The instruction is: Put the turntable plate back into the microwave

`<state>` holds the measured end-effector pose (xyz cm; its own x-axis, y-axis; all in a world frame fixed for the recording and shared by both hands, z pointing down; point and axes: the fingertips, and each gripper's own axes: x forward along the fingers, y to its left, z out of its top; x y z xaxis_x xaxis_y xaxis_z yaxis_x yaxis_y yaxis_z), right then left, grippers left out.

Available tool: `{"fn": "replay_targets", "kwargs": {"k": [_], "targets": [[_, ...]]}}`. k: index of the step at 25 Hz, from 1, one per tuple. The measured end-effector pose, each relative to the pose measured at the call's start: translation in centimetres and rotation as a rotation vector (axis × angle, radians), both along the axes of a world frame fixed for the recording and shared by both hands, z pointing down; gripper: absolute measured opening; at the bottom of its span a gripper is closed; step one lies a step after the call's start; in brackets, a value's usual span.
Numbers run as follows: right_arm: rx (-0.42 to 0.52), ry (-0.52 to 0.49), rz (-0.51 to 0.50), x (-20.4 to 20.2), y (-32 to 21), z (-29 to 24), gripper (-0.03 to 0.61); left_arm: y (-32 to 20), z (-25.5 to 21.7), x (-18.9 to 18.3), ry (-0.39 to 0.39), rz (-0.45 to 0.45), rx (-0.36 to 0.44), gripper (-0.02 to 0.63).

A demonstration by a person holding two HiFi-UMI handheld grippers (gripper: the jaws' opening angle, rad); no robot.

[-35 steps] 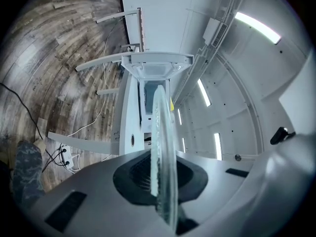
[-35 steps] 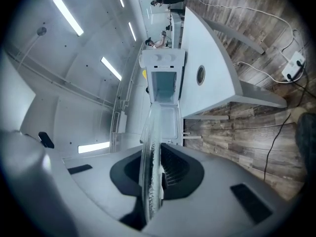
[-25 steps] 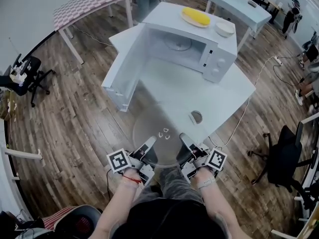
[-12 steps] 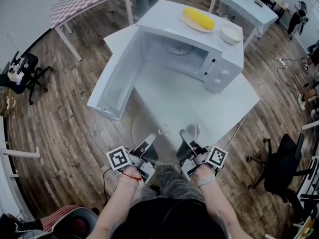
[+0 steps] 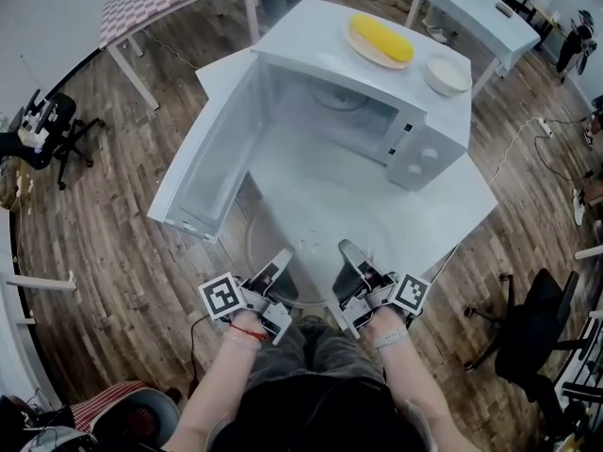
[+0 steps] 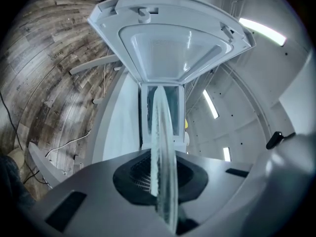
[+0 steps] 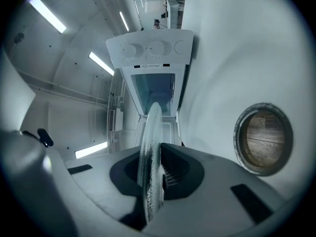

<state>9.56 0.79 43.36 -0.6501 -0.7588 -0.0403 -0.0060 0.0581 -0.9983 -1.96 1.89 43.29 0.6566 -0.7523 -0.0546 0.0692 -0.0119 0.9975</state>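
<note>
White is the table (image 5: 443, 205) under the microwave (image 5: 429, 139), whose door (image 5: 212, 158) stands wide open to its left. A wood-plank floor (image 5: 104, 215) lies all round.

Three tables show: this one, a checked table (image 5: 170, 3) behind the microwave to the left, and a far table (image 5: 471, 8) behind it to the right. Two black chairs (image 5: 47, 125) (image 5: 532, 318) stand well off, one on each side of the microwave. On its top sit one dish of yellow food (image 5: 382, 38) and one bowl (image 5: 447, 73).

The one glass plate (image 5: 300, 238) is held level in front of the microwave, outside its cavity. The left gripper (image 5: 281, 264) and right gripper (image 5: 349, 252) each clamp the plate's near rim.
</note>
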Motion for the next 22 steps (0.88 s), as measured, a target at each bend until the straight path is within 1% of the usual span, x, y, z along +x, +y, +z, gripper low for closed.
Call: {"fn": "replay_targets", "kwargs": {"k": [7,11,17,22], "targets": [[-0.006,-0.010,-0.006,0.2,-1.7,0.4,0.040,-1.5,0.3,0.2,0.000,-0.017,-0.002,0.032],[-0.001,0.003,-0.015,0.0,-2.1,1.1,0.040,-1.8,1.3,0.0,0.007,-0.027,-0.008,0.032],[-0.009,0.012,0.003,0.2,-5.2,1.2,0.040,-5.0,1.4,0.4,0.025,-0.012,-0.024,0.032],[-0.009,0.013,0.026,0.3,-7.5,1.4,0.040,-7.6,1.7,0.2,0.012,0.002,-0.011,0.032]]}}
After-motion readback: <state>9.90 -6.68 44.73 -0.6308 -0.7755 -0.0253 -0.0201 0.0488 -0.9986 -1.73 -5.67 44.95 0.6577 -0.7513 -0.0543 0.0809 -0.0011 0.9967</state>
